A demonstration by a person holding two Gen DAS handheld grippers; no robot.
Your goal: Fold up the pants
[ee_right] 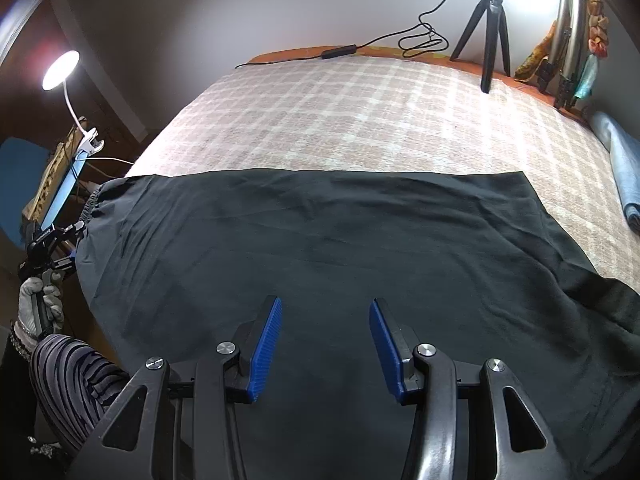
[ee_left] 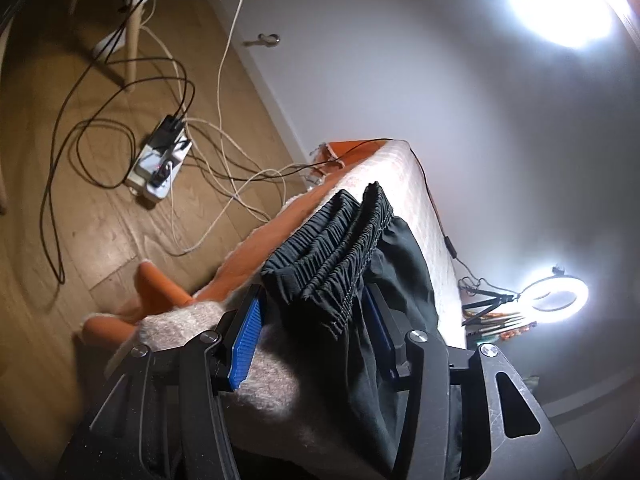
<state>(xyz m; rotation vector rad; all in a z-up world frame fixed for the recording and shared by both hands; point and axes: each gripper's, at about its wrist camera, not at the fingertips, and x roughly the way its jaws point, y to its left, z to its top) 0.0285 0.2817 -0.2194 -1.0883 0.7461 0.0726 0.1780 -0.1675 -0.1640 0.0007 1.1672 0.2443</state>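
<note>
Black pants [ee_right: 320, 248] lie spread flat across the near part of a bed with a pink checked blanket [ee_right: 360, 120]. Their gathered elastic waistband [ee_left: 336, 240] is at the bed's left edge. My left gripper [ee_left: 314, 312] is open, its blue pads on either side of the waistband end, with the black cloth between the jaws. It also shows at the far left of the right wrist view [ee_right: 60, 240], held by a gloved hand. My right gripper [ee_right: 325, 308] is open and empty, just above the middle of the pants.
A tripod [ee_right: 486, 28] and a black cable [ee_right: 420, 38] stand at the bed's far edge. A blue folded cloth [ee_right: 624, 168] lies at the right. A ring light [ee_left: 558, 294], a power strip [ee_left: 160, 160] and loose cables on the wooden floor are left of the bed.
</note>
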